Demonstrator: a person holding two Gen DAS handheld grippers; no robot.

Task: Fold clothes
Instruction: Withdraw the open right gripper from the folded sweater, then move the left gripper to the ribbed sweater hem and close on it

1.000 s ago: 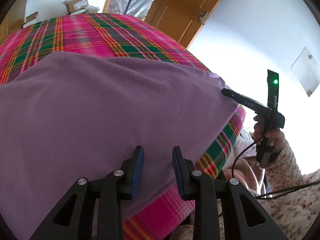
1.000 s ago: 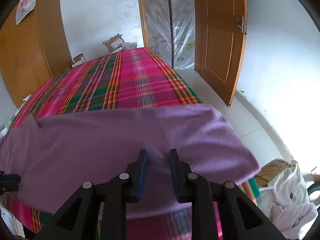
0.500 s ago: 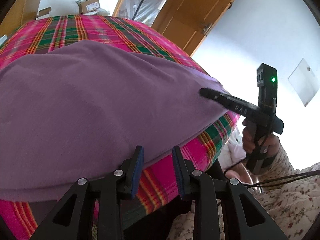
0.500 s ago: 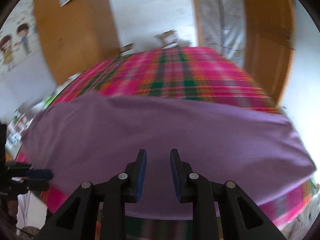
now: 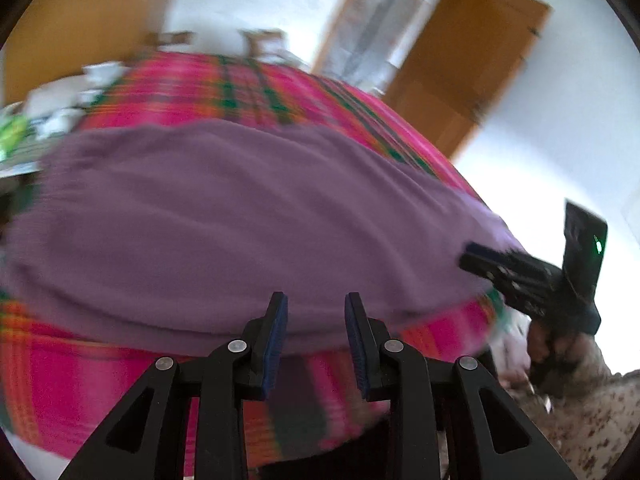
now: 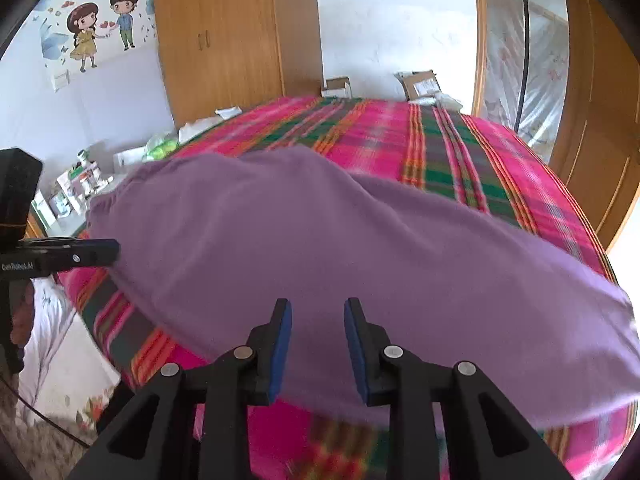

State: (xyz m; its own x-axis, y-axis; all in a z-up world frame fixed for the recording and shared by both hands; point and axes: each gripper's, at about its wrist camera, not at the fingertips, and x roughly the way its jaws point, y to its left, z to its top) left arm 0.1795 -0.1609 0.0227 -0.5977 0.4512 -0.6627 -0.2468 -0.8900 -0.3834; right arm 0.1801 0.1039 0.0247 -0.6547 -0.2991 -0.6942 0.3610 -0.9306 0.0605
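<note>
A purple garment (image 5: 248, 220) lies spread flat across a bed with a pink and green plaid cover (image 5: 256, 84). My left gripper (image 5: 316, 320) hovers at the garment's near hem, open, with nothing between its blue pads. At the cloth's right corner in that view is my right gripper (image 5: 516, 272). In the right wrist view the same garment (image 6: 320, 256) stretches across the plaid cover (image 6: 448, 148). My right gripper (image 6: 317, 328) hangs over its near edge, jaws opening and empty. My left gripper (image 6: 80, 254) shows at the cloth's left end.
A wooden wardrobe (image 6: 224, 40) and cardboard boxes (image 6: 420, 84) stand beyond the bed. An open wooden door (image 5: 464, 68) is at the right. A cluttered side table (image 6: 80, 188) sits left of the bed. A floral sleeve (image 5: 592, 400) holds the right gripper.
Both grippers have drawn back from over the cloth to its near hem, and both views have swung left. The right jaws stand a little wider. The garment lies as before.
</note>
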